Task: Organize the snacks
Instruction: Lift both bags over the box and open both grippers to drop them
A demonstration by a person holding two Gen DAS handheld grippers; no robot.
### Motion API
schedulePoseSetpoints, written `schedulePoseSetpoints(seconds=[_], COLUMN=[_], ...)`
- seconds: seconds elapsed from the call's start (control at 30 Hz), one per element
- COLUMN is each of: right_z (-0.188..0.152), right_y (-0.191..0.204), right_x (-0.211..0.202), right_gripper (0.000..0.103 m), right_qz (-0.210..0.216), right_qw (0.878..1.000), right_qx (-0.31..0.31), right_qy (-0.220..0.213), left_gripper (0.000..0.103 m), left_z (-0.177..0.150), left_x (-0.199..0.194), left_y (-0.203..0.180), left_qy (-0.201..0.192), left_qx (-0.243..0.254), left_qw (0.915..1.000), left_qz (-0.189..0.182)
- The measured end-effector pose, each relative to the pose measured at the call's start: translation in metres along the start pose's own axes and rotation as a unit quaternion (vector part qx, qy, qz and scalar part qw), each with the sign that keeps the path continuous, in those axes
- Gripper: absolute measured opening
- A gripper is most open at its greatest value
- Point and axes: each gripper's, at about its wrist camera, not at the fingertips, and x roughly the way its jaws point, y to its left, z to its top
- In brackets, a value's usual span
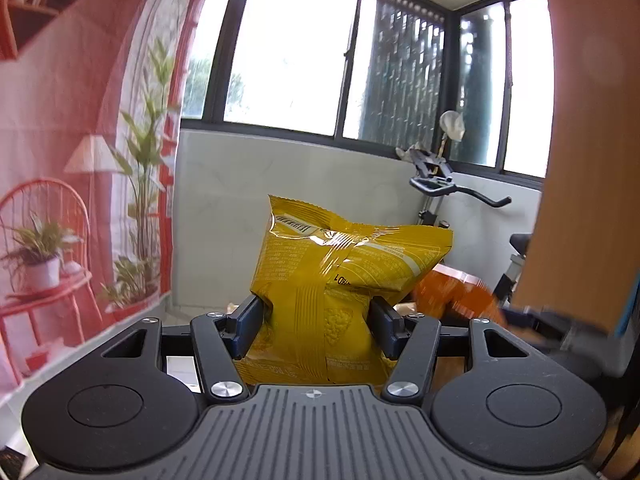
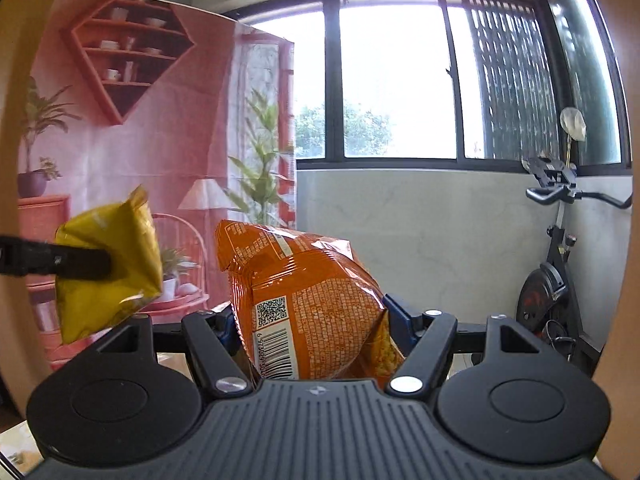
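The left gripper (image 1: 316, 320) is clamped on a yellow bag (image 1: 340, 272), its pads pinching the bag's lower half so the foil waists in between them; the bag stands upright in the air, crimped top up. The right gripper (image 2: 312, 328) is closed the same way on an orange bag (image 2: 304, 300), barcode side toward the camera. Each wrist view catches the other's load — the orange one blurred just to the right of the yellow, the yellow one held off to the left of the orange with a dark finger across it.

Both bags are lifted and carried side by side, so I judge the task to be mid-way: picked up, not yet put anywhere. No shelf, box or basket for them shows, and neither does the surface below, so where they go cannot be told.

Count: two grippers, two snack bags — one yellow, one orange. Beyond them are a printed backdrop (image 2: 132, 120), a window (image 2: 392, 80) and one exercise bike (image 2: 560, 272).
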Motion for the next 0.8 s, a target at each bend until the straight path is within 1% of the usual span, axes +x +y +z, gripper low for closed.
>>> schedulePoseSetpoints(seconds=[0.1, 0.17, 0.23, 0.33, 0.4, 0.43, 0.5, 0.57, 0.63, 0.73, 0.8], right_z=[-0.009, -0.016, -0.020, -0.027, -0.032, -0.034, -0.037, -0.039, -0.040, -0.043, -0.044], right_y=[-0.009, -0.014, -0.020, -0.028, -0.035, -0.038, -0.042, -0.044, -0.044, -0.044, -0.044], right_x=[0.035, 0.052, 0.063, 0.080, 0.086, 0.088, 0.091, 0.091, 0.090, 0.087, 0.081], right_gripper=[0.071, 0.071, 0.071, 0.071, 0.071, 0.071, 0.072, 0.073, 0.078, 0.079, 0.079], right_qz=[-0.005, -0.008, -0.008, -0.012, -0.014, -0.014, -0.015, -0.018, -0.023, -0.038, -0.047], right_qw=[1.000, 0.999, 0.999, 0.997, 0.995, 0.994, 0.993, 0.992, 0.990, 0.987, 0.986], right_qx=[0.016, 0.022, 0.032, 0.050, 0.069, 0.076, 0.083, 0.083, 0.084, 0.085, 0.088], right_qy=[0.020, 0.027, 0.033, 0.052, 0.065, 0.071, 0.085, 0.096, 0.110, 0.131, 0.133], left_gripper=[0.061, 0.061, 0.061, 0.061, 0.062, 0.064, 0.067, 0.068, 0.071, 0.072, 0.072], left_z=[0.001, -0.003, -0.009, -0.018, -0.022, -0.022, -0.024, -0.023, -0.021, -0.019, -0.016], left_x=[0.031, 0.048, 0.062, 0.072, 0.078, 0.080, 0.083, 0.085, 0.087, 0.079, 0.071], left_y=[0.002, 0.005, 0.009, 0.018, 0.017, 0.017, 0.012, 0.011, 0.013, 0.019, 0.022], left_qy=[0.018, 0.035, 0.053, 0.069, 0.077, 0.079, 0.084, 0.091, 0.097, 0.098, 0.097], left_qx=[-0.007, -0.006, -0.010, -0.015, 0.000, 0.012, 0.040, 0.054, 0.055, 0.043, 0.033], left_qw=[0.9998, 0.9993, 0.9984, 0.9973, 0.9970, 0.9967, 0.9953, 0.9939, 0.9932, 0.9936, 0.9942], left_qz=[0.002, 0.010, 0.017, 0.019, 0.014, 0.014, 0.026, 0.032, 0.032, 0.037, 0.035])
